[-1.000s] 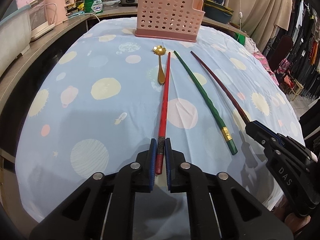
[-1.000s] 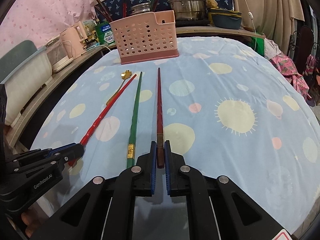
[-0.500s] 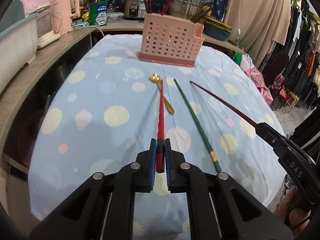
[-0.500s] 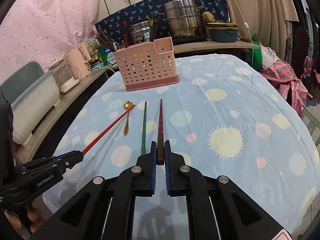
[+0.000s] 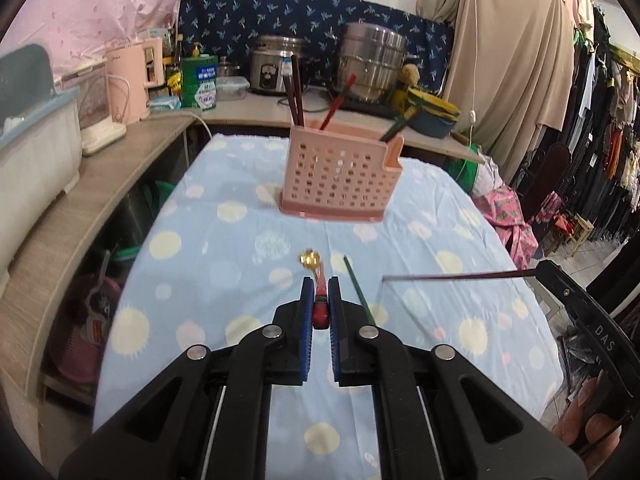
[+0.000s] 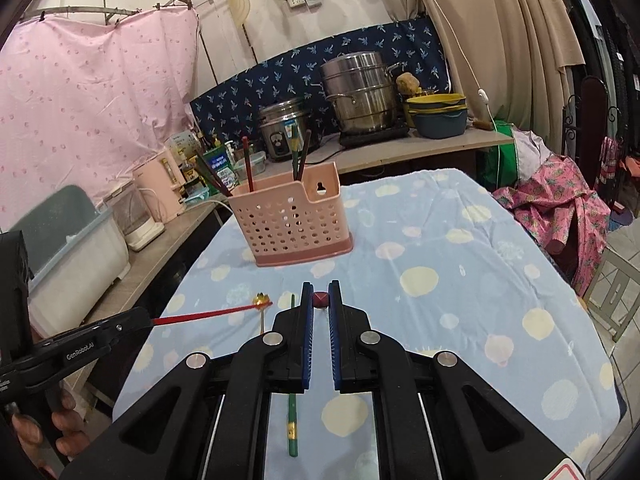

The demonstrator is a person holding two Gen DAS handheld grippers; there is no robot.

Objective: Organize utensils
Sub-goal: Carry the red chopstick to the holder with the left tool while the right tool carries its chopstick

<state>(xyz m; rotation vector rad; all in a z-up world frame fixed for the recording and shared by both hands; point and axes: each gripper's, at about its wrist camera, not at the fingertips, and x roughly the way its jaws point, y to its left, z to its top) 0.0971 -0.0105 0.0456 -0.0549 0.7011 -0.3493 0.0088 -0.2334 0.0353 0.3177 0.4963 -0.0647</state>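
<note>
While a green chopstick point(image 6: 292, 380) lies on the tabletop point(image 6: 460, 264), the left gripper point(image 5: 320, 300) clamps a red chopstick point(image 6: 208, 314) and the right gripper point(image 6: 320, 300) a dark one point(image 5: 460, 277).

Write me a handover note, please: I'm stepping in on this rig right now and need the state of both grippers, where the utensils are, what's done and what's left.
Left gripper: shut on the red chopstick, held clear of the table.
Right gripper: shut on the dark red chopstick, also held in the air.
Pink holder: at the far end of the blue tablecloth, already holding several chopsticks.
On the cloth: green chopstick and gold spoon.
Left: drop both held chopsticks into the holder, then likely the green chopstick and the spoon.
</note>
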